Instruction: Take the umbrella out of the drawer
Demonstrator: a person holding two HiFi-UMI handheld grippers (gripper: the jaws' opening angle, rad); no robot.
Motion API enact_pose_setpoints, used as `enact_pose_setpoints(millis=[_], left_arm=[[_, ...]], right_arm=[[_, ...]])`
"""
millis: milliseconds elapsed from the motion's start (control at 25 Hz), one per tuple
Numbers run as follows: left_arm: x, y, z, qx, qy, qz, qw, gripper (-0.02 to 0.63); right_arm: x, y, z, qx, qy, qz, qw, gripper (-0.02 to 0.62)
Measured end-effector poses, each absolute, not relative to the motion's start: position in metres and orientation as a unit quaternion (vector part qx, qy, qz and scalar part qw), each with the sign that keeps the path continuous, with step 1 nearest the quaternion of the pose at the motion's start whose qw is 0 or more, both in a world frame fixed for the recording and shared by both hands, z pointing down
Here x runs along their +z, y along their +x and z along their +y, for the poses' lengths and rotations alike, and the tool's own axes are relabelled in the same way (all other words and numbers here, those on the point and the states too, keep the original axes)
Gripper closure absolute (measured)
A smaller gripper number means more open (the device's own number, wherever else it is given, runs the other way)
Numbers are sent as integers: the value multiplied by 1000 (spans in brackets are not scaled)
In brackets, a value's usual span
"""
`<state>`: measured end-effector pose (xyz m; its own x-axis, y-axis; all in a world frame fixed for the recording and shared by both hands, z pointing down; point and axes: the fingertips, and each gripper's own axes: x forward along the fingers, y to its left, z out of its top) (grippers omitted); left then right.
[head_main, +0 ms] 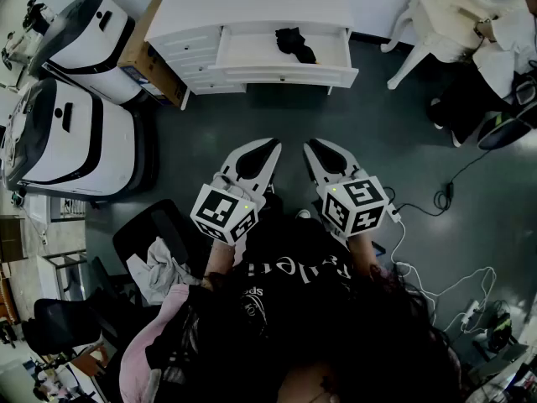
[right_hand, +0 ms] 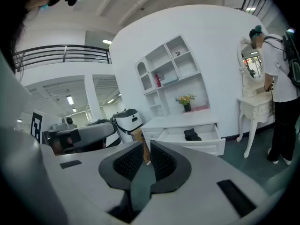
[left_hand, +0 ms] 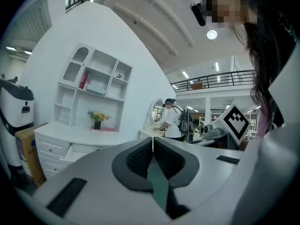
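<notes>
The umbrella (head_main: 295, 44) in the drawer (head_main: 252, 50) is too small to make out beyond a dark bundle.

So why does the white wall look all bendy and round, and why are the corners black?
Left gripper view: the wide lens bends the white wall into a dome, and the corners go dark. Right gripper view: same bend; the shelves lean, and the near right hand-held gripper looks huge. Head view: light is even, but the black umbrella in the drawer shows little detail.
</notes>
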<state>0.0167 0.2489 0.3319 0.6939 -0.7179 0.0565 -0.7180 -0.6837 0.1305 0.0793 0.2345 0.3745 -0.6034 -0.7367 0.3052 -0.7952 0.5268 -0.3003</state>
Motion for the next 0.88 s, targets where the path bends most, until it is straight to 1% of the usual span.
enact_pose_setpoints(millis=[360, 600, 880], left_arm=[[327, 21, 254, -4, 919, -389, 68, 586], [331, 33, 263, -3, 919, -387, 72, 586], [338, 37, 268, 4, 919, -386, 79, 586]], right_arm=[[372, 84, 240, 204, 441, -871, 75, 522], [374, 97, 247, 218, 447, -866, 58, 522], [382, 104, 250, 230, 449, -862, 56, 522]])
